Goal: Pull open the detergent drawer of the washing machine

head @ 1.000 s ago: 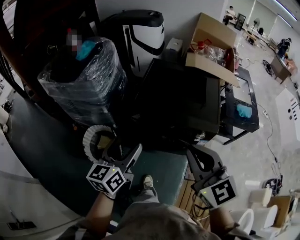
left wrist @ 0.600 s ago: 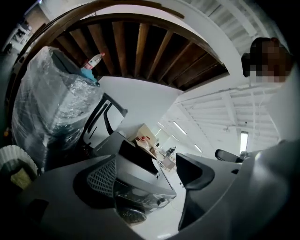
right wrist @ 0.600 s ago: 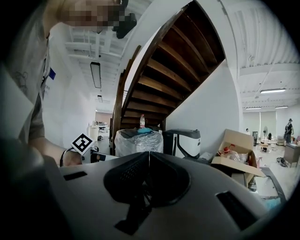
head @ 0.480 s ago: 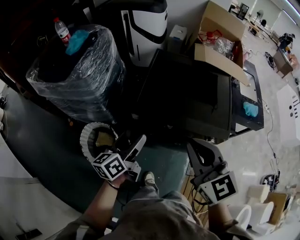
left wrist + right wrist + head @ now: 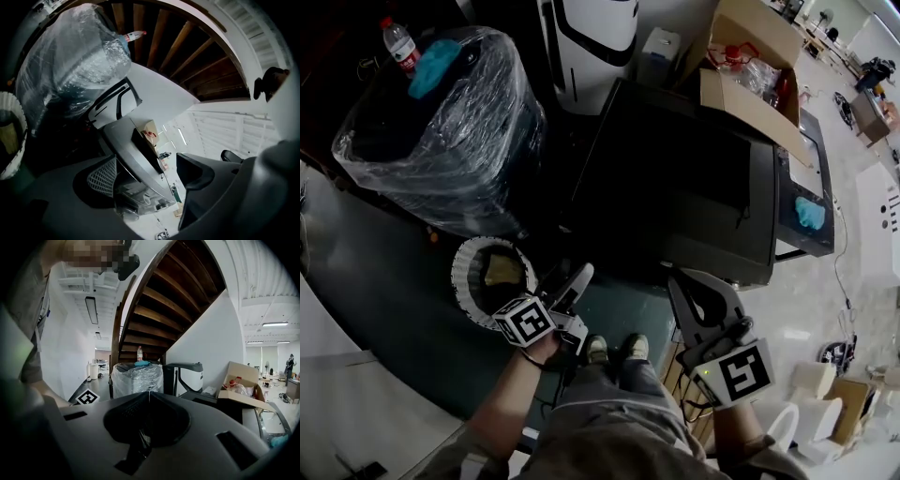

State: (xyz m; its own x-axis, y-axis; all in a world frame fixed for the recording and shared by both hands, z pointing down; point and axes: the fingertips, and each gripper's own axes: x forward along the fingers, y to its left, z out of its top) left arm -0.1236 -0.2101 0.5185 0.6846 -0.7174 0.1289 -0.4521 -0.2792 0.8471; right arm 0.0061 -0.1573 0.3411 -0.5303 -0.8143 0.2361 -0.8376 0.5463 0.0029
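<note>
The washing machine (image 5: 675, 187) shows from above as a dark, flat-topped box; its front and the detergent drawer are hidden in the head view. In the left gripper view the washing machine (image 5: 136, 154) is a tilted grey slab beyond the jaws. My left gripper (image 5: 572, 286) hangs in front of the machine's left corner, open, its jaws wide apart with nothing between them. My right gripper (image 5: 680, 281) is held before the machine's front right and is shut on nothing. In its own view the right gripper (image 5: 149, 394) has its tips meeting.
A plastic-wrapped appliance (image 5: 441, 131) with a water bottle (image 5: 397, 42) on top stands at the left. A white ribbed bin (image 5: 469, 272) sits just left of my left gripper. A cardboard box (image 5: 750, 66) and a white-and-black unit (image 5: 591, 37) stand behind the machine.
Both grippers have sunk toward the machine's front, and the left one has rolled. The machine now fills more of the head view, and both shoes show.
</note>
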